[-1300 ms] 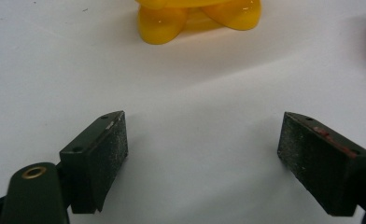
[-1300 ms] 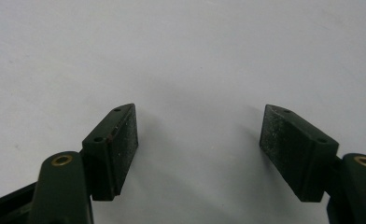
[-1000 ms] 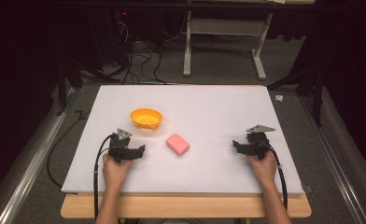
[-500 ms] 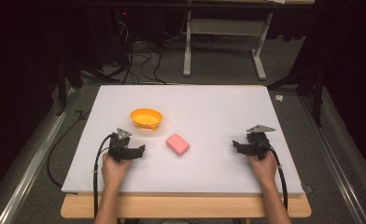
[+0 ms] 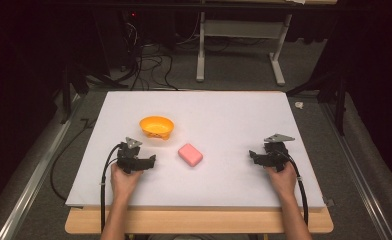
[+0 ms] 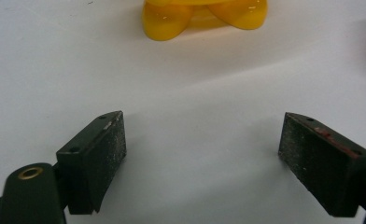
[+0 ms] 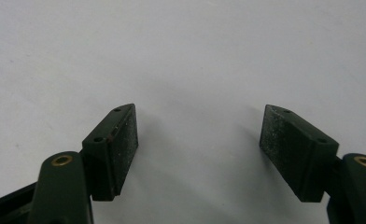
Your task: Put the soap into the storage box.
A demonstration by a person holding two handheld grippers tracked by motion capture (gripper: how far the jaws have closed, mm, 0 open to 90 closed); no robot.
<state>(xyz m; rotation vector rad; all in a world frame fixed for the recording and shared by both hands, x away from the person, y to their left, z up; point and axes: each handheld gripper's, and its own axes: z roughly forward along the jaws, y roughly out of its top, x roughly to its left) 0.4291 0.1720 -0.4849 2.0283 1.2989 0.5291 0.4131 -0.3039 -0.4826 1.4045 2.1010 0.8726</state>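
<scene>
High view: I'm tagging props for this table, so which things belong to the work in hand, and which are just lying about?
Belonging to the work:
pink soap bar
orange bowl
left gripper, open
right gripper, open

Just lying about:
floor cables
white stand
small white scrap

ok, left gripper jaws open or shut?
Open. In the left gripper view, the left gripper has its jaws spread wide, with bare white table between them and nothing held.
</scene>
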